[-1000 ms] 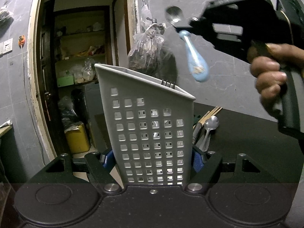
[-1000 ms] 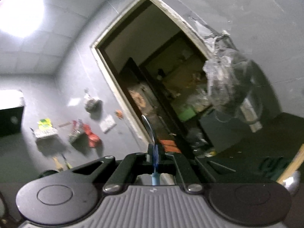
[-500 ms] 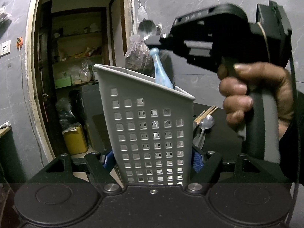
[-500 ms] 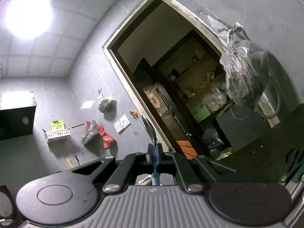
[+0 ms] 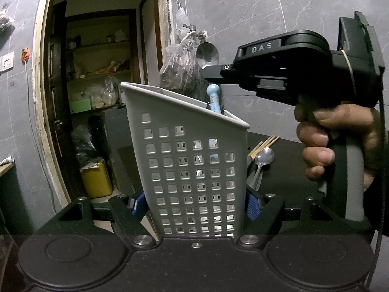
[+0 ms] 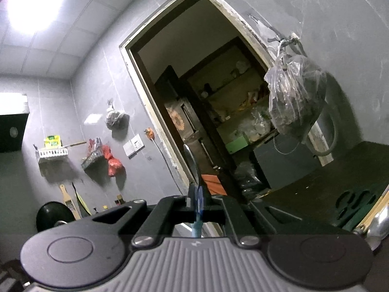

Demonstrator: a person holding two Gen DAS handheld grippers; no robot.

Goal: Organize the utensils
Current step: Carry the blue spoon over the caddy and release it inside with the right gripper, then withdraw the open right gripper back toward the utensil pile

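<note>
- The white perforated holder (image 5: 194,170) was clamped upright between the blue pads of the left gripper (image 5: 194,200), above the dark counter (image 5: 287,160).
- The blue-handled spoon (image 5: 214,97) was pinched at its neck by the right gripper (image 5: 214,71), its handle lowered inside the holder's rim, its bowl above.
- The spoon was judged light and stiff; its smooth metal neck was judged slippery, so a hold nearer the plastic handle was preferred.
- The thin-walled holder was judged light and slightly flexible, best gripped low.
- 2 spoons (image 5: 263,158) and chopsticks (image 5: 265,142) lay behind.
</note>
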